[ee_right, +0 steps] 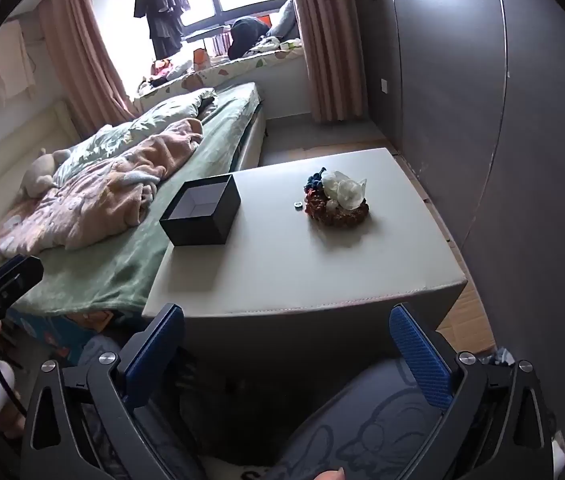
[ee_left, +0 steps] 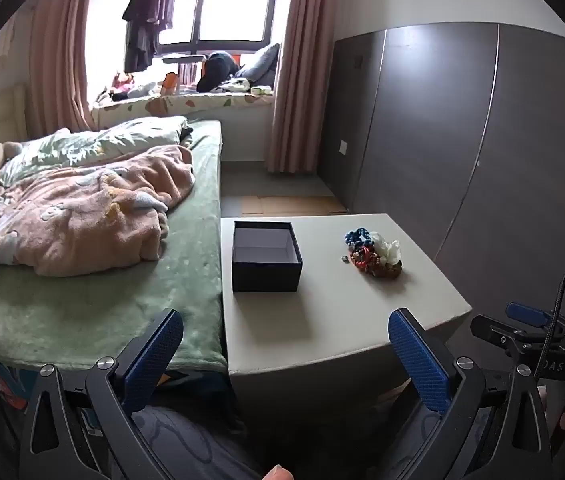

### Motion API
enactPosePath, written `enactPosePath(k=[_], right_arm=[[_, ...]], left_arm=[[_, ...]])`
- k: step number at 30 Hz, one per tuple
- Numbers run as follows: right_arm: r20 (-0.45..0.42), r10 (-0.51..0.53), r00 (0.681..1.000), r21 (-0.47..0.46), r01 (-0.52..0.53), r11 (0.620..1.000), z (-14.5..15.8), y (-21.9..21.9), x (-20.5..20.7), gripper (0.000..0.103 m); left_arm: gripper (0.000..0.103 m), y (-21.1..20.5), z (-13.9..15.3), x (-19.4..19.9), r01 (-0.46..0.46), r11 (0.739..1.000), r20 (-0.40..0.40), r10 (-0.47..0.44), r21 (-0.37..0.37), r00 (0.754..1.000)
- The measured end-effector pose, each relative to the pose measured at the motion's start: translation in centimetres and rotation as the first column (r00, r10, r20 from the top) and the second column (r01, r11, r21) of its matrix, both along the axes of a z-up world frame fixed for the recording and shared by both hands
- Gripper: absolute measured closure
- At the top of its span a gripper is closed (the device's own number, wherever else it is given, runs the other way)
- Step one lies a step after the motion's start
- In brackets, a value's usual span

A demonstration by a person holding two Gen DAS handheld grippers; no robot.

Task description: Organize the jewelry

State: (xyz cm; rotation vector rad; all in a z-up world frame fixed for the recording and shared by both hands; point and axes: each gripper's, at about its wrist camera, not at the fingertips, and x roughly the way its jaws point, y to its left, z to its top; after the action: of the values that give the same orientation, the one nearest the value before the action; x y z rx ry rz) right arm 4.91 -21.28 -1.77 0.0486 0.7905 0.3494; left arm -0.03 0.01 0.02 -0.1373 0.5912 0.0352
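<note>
On the pale grey table [ee_left: 322,320], a heap of colourful beaded jewelry with a white flower piece [ee_left: 374,254] lies right of the open black square box [ee_left: 266,258]. Left gripper [ee_left: 286,344] and right gripper [ee_right: 286,340] hover short of the box, jaws wide, empty.

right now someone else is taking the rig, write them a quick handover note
Left gripper: open, empty, held back from the table.
Right gripper: open, empty, also short of the table.
Box: open and empty, on the table's bed side.
Jewelry pile: heaped on the table to the right of the box, apart from it, with one small loose piece on its box side.
Done: nothing in the box yet.
Left: move every piece, including the loose one, into the box.
</note>
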Motion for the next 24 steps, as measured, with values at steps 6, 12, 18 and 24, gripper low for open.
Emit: enactPosePath(k=[6,12,18,24], right_arm=[[0.025,-0.019,1.0,0.004,0.019,1.0,0.6,0.0,0.3,0.0],[0.045,0.0,0.999,-0.003,0.0,1.0,1.0,0.7,0.3,0.0],[0.067,-0.009,0.998,-0.008,0.009,1.0,1.7,0.5,0.2,0.0],[0.065,-0.02,0.998,0.0,0.02,1.0,1.9,0.1,-0.3,0.0]], left_arm=[[0.0,-0.6,0.3,-0.3,0.013,1.0,0.014,-0.013,0.012,1.0],[0.001,0.0,0.6,0.2,0.027,1.0,0.008,-0.027,0.011,1.0],[0.0,-0.3,1.1,-0.3,0.041,0.999,0.022,-0.041,0.01,0.999],[0.001,-0.7,1.0,-0.5,0.047,0.999,0.017,-0.047,0.016,0.999]])
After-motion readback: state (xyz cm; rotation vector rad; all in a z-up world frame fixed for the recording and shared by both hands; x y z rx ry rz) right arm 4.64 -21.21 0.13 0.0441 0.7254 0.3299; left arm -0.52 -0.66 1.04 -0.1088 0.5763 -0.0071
